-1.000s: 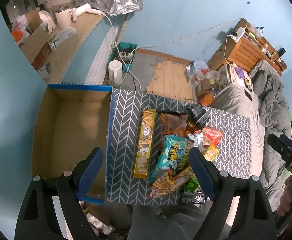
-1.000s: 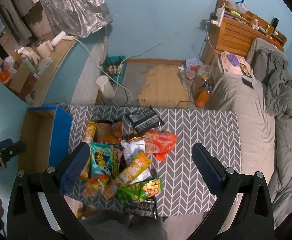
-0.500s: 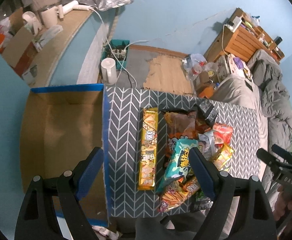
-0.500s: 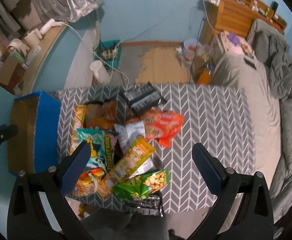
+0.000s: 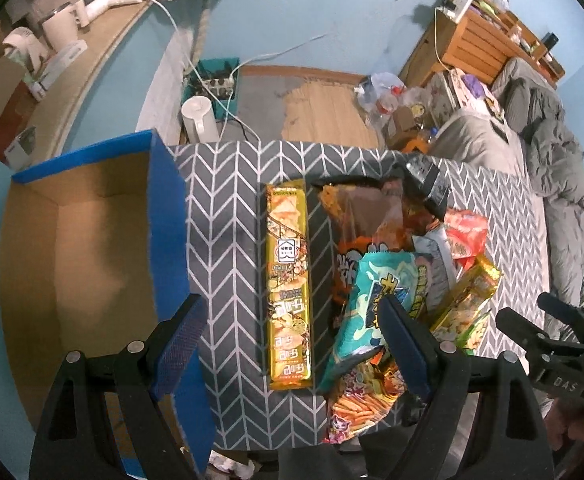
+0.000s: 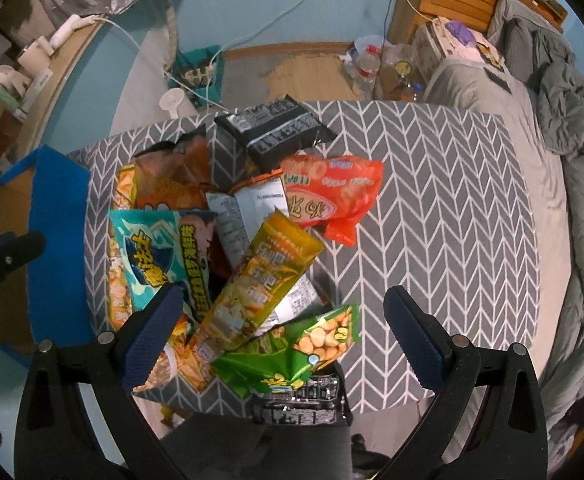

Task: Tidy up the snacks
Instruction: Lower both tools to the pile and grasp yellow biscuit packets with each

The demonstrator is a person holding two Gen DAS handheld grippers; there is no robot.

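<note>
Two grippers spread wide, holding nothing: left gripper [image 5: 292, 344], right gripper [image 6: 282, 330]. Beneath, chevron-cloth table [image 6: 452, 208]; cardboard box [image 5: 72, 248] touching its left edge. Heaped snacks [image 6: 228, 240] mid-table, long gold packet [image 5: 288, 280] flat beside them, nearest box.

Black packet [image 6: 300, 400] (half-buried) under snacks

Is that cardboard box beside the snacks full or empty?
Empty, as far as shown: the cardboard box shows only bare brown floor and walls; its near corner is hidden behind the left gripper.
</note>
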